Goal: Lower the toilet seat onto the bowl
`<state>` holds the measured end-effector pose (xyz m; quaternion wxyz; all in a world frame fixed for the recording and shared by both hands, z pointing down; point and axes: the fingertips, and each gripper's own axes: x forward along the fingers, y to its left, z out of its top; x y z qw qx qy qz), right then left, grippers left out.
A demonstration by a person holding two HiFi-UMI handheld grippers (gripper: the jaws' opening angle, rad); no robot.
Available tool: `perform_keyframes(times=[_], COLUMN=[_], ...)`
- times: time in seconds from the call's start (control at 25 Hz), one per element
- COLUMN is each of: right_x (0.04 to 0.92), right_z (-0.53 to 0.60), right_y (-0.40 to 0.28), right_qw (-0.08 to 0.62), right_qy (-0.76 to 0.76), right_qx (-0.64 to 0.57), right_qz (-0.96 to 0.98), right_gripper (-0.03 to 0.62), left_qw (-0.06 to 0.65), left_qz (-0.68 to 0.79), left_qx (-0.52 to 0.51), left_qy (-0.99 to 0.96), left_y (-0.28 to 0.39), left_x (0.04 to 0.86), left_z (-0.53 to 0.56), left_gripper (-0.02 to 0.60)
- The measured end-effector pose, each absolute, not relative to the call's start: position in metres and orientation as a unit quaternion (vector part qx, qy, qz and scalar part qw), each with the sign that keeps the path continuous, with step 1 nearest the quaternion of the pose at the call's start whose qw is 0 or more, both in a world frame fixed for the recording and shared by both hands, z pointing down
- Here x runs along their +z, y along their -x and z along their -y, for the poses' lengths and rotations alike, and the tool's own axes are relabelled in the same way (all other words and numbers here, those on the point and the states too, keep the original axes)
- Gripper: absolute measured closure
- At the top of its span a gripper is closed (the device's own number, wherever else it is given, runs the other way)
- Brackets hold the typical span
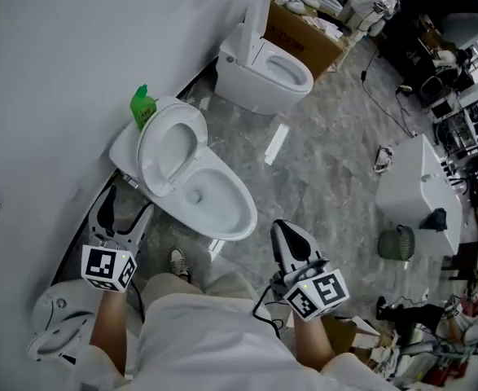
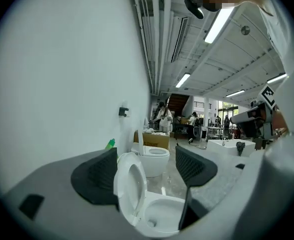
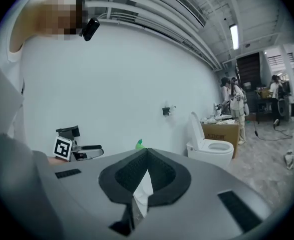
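A white toilet stands against the wall, its seat (image 1: 172,147) raised upright above the open bowl (image 1: 218,202). My left gripper (image 1: 124,202) is open near the toilet's left side, not touching it. In the left gripper view the raised seat (image 2: 128,191) and bowl (image 2: 162,215) show between the spread pads (image 2: 97,178), some way off. My right gripper (image 1: 282,229) hangs shut and empty to the right of the bowl. In the right gripper view its jaws (image 3: 147,153) are shut, with only a sliver of white behind them.
A green bottle (image 1: 142,104) stands on the tank by the wall. A second toilet (image 1: 265,65) with its lid up stands further along, a cardboard box (image 1: 304,32) behind it. A white basin (image 1: 422,187) and a basket (image 1: 396,243) lie to the right, another white fixture (image 1: 59,326) at lower left.
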<state>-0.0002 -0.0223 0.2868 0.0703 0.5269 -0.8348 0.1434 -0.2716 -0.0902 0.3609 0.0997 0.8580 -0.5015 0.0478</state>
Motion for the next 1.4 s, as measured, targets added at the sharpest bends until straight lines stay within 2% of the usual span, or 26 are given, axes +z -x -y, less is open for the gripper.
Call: perform_keyframes(times=[0.44, 0.68, 1.4], right_x=[0.318, 0.329, 0.34], right_z=[0.07, 0.096, 0.1], right_y=[-0.018, -0.03, -0.071], right_qw=[0.091, 0.089, 0.115], right_qy=[-0.535, -0.53, -0.558], right_qx=[0.166, 0.188, 0.195], right_qz=[0.823, 0.822, 0.798], right_gripper=[0.595, 0.595, 0.596], left_qw=[0.126, 0.168, 0.182], left_qz=[0.496, 0.499, 0.485], left_qx=[0.072, 0.111, 0.2], left_qy=[-0.856, -0.843, -0.831], left_y=[0.256, 0.254, 0.233], left_x=[0.42, 0.463, 0.551], left_z=[0.17, 0.212, 0.301], left_gripper=[0.233, 0.233, 0.233])
